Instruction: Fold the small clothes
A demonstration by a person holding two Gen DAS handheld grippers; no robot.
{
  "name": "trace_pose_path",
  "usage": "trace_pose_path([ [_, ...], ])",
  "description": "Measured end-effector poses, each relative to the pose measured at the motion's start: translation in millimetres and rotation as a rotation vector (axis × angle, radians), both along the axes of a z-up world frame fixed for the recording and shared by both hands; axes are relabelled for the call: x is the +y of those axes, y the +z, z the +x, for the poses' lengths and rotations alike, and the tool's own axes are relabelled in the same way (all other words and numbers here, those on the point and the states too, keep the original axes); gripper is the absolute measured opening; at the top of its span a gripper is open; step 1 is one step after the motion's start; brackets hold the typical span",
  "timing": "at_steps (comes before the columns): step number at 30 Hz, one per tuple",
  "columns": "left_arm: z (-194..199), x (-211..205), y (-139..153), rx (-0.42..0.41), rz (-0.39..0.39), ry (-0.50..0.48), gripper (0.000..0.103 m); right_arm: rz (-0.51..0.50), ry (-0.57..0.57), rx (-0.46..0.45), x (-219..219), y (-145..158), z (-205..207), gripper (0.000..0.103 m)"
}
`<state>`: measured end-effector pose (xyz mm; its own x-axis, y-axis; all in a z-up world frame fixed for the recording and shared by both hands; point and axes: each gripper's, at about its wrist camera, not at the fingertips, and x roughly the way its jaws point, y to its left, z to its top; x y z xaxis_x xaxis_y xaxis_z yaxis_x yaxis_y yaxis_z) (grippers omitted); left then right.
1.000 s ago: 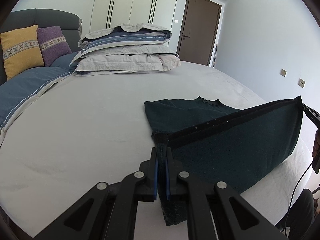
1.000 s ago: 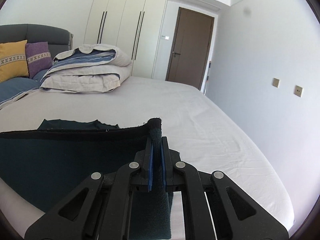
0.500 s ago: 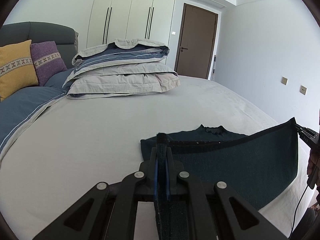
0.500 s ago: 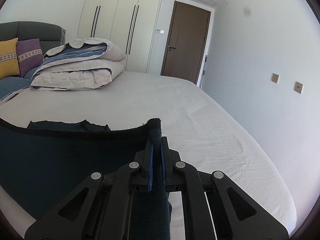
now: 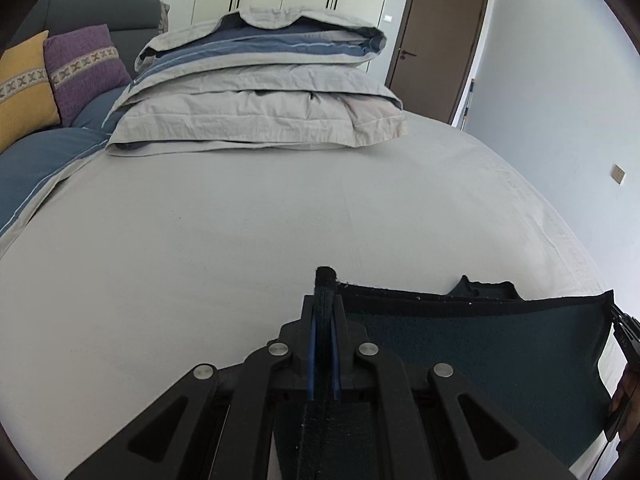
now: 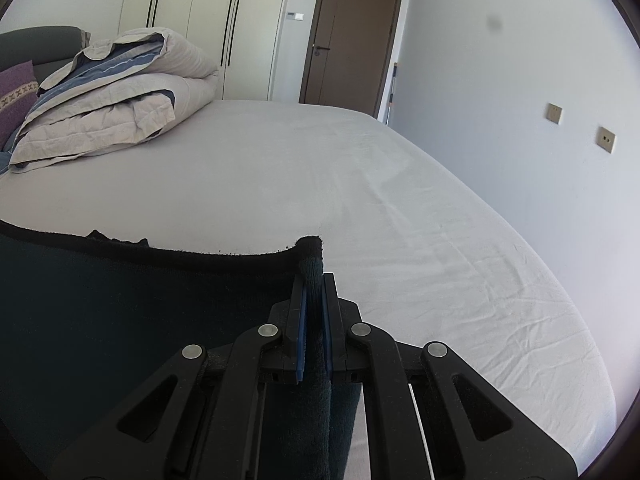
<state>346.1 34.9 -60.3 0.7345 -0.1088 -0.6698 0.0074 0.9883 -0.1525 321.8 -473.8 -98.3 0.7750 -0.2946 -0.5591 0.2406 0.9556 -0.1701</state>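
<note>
Dark green cloth, a small garment [image 5: 500, 356], is held stretched between the two tongs above the near part of the bed [image 5: 248, 220]. The left tongs [image 5: 325, 312] are pressed together on one corner of its thick hemmed edge, with a strip of the cloth trailing back between the blue pads [image 5: 312, 356]. In the right wrist view the right tongs [image 6: 314, 288] are likewise clamped on the opposite corner, and the cloth is seen to run off toward nine o'clock as a taut sheet [image 6: 120, 312]. From the left wrist view the hem is spanned from the tongs toward three o'clock, where the tip of the other tongs [image 5: 624, 328] is glimpsed at the frame's edge. Beyond the raised hem, at about one o'clock from the left tongs, a scalloped bit of the same garment [image 5: 486, 286] is seen lying on the grey sheet; how much of it rests on the bed cannot be told, since it is hidden by the lifted part. At the head of the bed, at twelve o'clock, a folded grey and blue duvet [image 5: 260, 92] is stacked, with a purple cushion [image 5: 84, 68] and a yellow cushion [image 5: 22, 88] beside it at ten o'clock. A brown door [image 5: 436, 40] and white wardrobes [image 6: 208, 20] are seen behind the bed.
</note>
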Motion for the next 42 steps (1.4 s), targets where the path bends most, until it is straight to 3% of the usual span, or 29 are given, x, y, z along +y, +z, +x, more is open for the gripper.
trace_pose_path([
  [6, 46, -10, -46, 0.096, 0.028, 0.037, 0.007, 0.023, -0.038, 0.116, -17, -47, 49, 0.005],
  [11, 67, -6, -72, 0.143, 0.020, 0.091, 0.009, 0.067, -0.058, 0.184, -33, -75, 66, 0.005],
  [15, 70, -4, -74, 0.137, 0.021, 0.112, 0.013, 0.068, -0.068, 0.256, -35, -91, 77, 0.006],
  [20, 70, 5, -70, 0.148, -0.020, 0.122, 0.022, 0.059, -0.077, 0.283, -29, -98, 83, 0.007],
  [21, 65, 10, -66, 0.144, -0.033, 0.139, 0.027, 0.077, -0.075, 0.285, -31, -98, 84, 0.007],
  [25, 34, 29, -44, 0.089, -0.060, 0.176, 0.027, 0.264, -0.061, 0.233, -57, -95, 72, 0.010],
  [28, 8, 34, -28, 0.049, -0.009, 0.167, 0.028, 0.489, -0.043, 0.166, -86, -91, 56, 0.029],
  [29, -1, 35, -24, 0.040, -0.001, 0.168, 0.028, 0.521, -0.071, 0.137, -93, -88, 46, 0.053],
  [30, -10, 35, -20, 0.033, -0.007, 0.163, 0.028, 0.531, -0.106, 0.098, -98, -83, 34, 0.068],
  [33, -39, 20, -11, 0.004, -0.016, 0.113, 0.028, 0.544, -0.182, 0.029, -100, -69, -3, 0.069],
  [35, -56, 0, -9, -0.017, 0.021, 0.073, 0.032, 0.604, -0.115, 0.011, -84, -57, -23, 0.069],
  [36, -62, -11, -11, -0.023, 0.039, 0.052, 0.037, 0.606, -0.073, 0.014, -72, -51, -30, 0.069],
  [38, -66, -30, -19, -0.019, 0.089, 0.021, 0.038, 0.579, 0.031, 0.017, -42, -37, -46, 0.069],
  [42, -53, -38, -64, 0.131, 0.153, 0.033, 0.041, 0.633, 0.218, 0.078, 15, -35, -52, 0.069],
])
